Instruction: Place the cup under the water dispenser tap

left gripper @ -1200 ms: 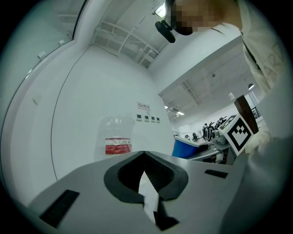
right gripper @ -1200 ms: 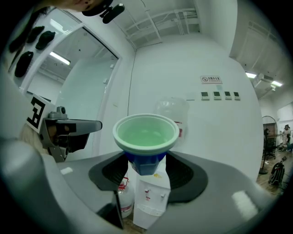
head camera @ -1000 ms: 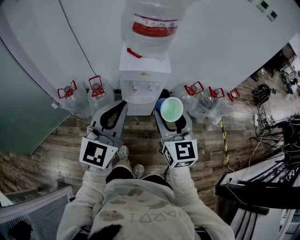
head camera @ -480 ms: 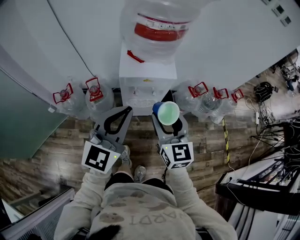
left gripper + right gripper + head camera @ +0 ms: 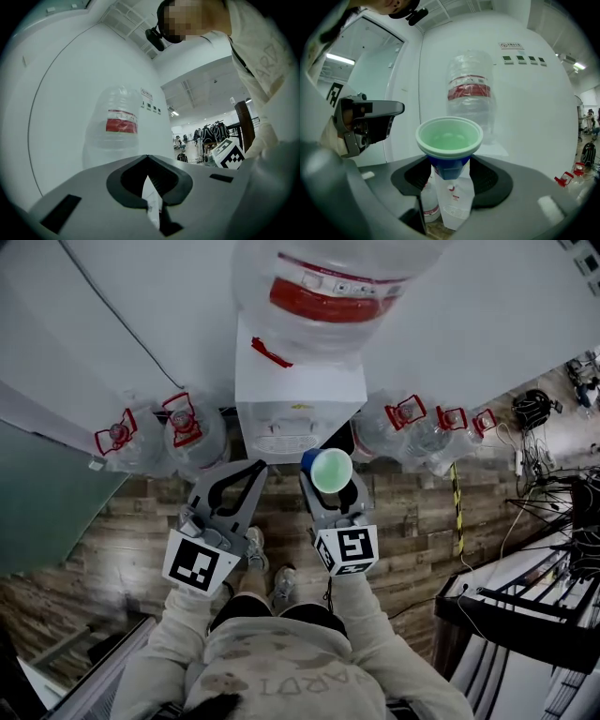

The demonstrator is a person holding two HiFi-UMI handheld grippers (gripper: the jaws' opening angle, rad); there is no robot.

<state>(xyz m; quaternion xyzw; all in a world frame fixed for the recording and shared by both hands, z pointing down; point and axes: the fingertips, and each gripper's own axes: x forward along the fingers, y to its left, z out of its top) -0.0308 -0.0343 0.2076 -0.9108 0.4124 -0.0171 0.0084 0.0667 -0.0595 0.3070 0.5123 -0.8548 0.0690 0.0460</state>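
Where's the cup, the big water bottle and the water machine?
cup [image 5: 331, 470], head view, its green inside
big water bottle [image 5: 335, 298], head view, its red label
water machine [image 5: 300, 381], head view, its white top

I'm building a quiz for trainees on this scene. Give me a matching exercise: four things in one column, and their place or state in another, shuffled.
1 cup
2 left hand-held gripper
3 big bottle
4 red-handled bottles

A on the floor beside the water dispenser
B jaws together, empty
C between the right hand-held gripper's jaws
D upside down atop the dispenser

Pairs: 1-C, 2-B, 3-D, 4-A
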